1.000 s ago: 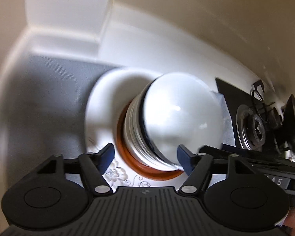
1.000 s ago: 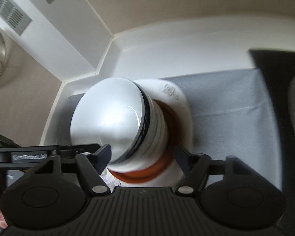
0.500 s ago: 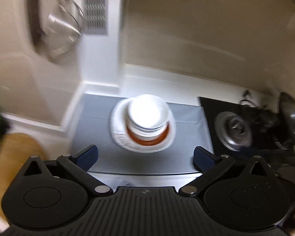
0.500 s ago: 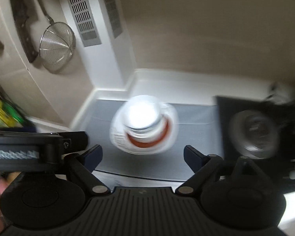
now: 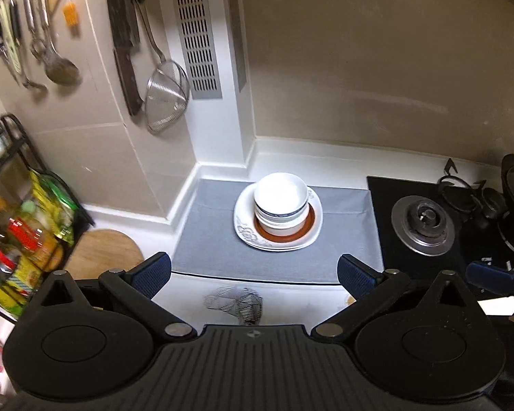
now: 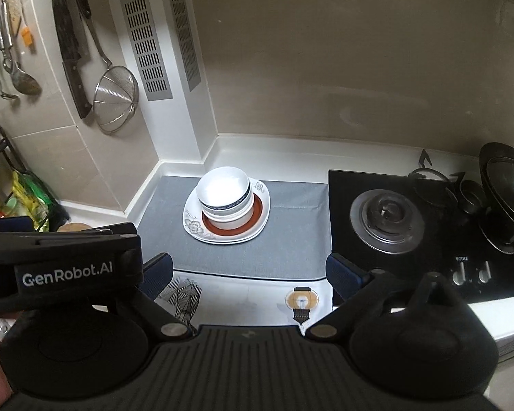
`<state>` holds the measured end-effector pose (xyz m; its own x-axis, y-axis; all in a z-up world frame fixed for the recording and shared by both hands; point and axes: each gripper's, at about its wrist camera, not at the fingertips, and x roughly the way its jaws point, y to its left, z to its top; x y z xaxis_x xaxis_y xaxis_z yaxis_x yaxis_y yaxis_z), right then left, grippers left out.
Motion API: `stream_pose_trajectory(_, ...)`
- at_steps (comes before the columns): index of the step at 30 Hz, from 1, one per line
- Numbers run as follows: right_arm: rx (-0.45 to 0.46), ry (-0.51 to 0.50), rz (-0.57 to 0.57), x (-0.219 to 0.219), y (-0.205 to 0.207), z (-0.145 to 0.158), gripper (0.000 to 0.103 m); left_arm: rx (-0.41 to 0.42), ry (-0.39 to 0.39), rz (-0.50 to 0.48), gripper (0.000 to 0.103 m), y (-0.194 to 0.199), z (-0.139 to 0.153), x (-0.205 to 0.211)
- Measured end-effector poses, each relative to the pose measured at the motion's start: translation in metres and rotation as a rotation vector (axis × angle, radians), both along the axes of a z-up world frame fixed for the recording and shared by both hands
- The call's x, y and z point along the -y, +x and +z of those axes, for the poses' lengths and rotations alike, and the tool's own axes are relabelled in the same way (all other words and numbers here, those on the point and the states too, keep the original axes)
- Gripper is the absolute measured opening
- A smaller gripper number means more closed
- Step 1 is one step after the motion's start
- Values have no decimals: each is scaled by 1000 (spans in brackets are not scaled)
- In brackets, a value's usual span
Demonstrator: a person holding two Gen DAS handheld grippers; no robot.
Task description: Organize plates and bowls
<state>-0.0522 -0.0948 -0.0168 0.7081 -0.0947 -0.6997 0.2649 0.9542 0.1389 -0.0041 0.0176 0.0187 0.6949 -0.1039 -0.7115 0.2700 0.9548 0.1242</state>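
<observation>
Both claws have pulled up and back from the stack of bowls [image 5: 280,207]; left claw [image 5: 255,274] and right claw [image 6: 248,272] spread empty, right's jaws just widening. Stack rests on plates [image 5: 277,239] on the grey mat [image 5: 205,239] atop the worktop [image 5: 291,294] — organizing looks finished.

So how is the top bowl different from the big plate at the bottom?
The top bowl is round and deep; the big plate is squarish and flat. The bowl is plain inside with a blue rim band; the plate has grey flowers. The bowl sits highest; the plate lies on the grey mat. Both are white.
</observation>
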Motion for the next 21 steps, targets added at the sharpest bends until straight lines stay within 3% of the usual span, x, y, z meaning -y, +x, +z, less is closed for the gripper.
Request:
stream_pose_trajectory(10, 12, 11, -1, 0, -38, 5, 98, 10, 14, 11, 103, -35, 6, 5)
stream_pose_trajectory(21, 16, 25, -11, 2, -54, 6, 99, 0, 12, -9, 103, -49, 8, 7)
